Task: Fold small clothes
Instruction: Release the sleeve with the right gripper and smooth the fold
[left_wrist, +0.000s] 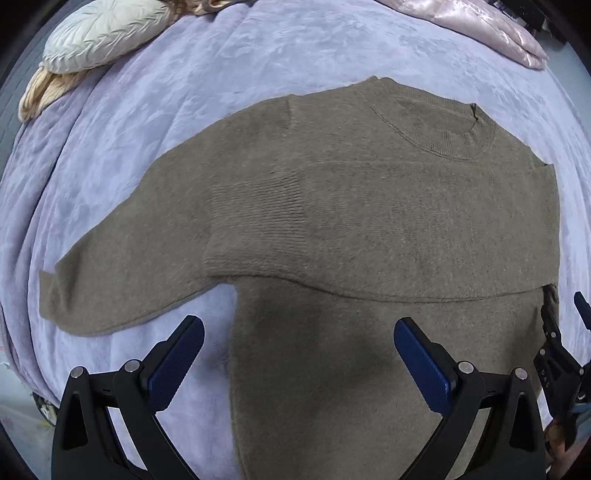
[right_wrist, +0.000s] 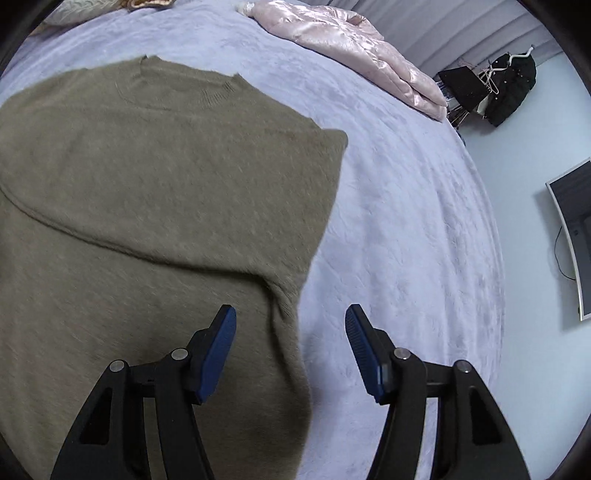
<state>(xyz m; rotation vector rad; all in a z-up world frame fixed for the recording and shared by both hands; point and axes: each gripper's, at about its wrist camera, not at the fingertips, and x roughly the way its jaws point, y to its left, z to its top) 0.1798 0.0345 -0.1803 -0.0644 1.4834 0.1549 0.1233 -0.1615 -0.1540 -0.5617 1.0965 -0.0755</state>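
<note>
An olive-brown knit sweater (left_wrist: 369, 221) lies flat on a lavender bed cover (left_wrist: 147, 110), collar at the far side. Its right sleeve is folded across the chest, the ribbed cuff (left_wrist: 258, 221) near the middle. The left sleeve (left_wrist: 110, 280) stretches out to the left. My left gripper (left_wrist: 299, 328) hangs open above the sweater's lower body, holding nothing. In the right wrist view the sweater (right_wrist: 147, 203) fills the left half, and my right gripper (right_wrist: 290, 317) stands open over its right side edge, empty. The right gripper also shows at the left wrist view's right edge (left_wrist: 565, 332).
A white ruffled pillow (left_wrist: 99, 33) and a cream cloth (left_wrist: 40, 88) lie at the bed's far left. A pink satin quilt (right_wrist: 362, 48) sits at the far right. Beyond the bed edge are a dark clothes pile (right_wrist: 509, 88) and a monitor (right_wrist: 572, 236).
</note>
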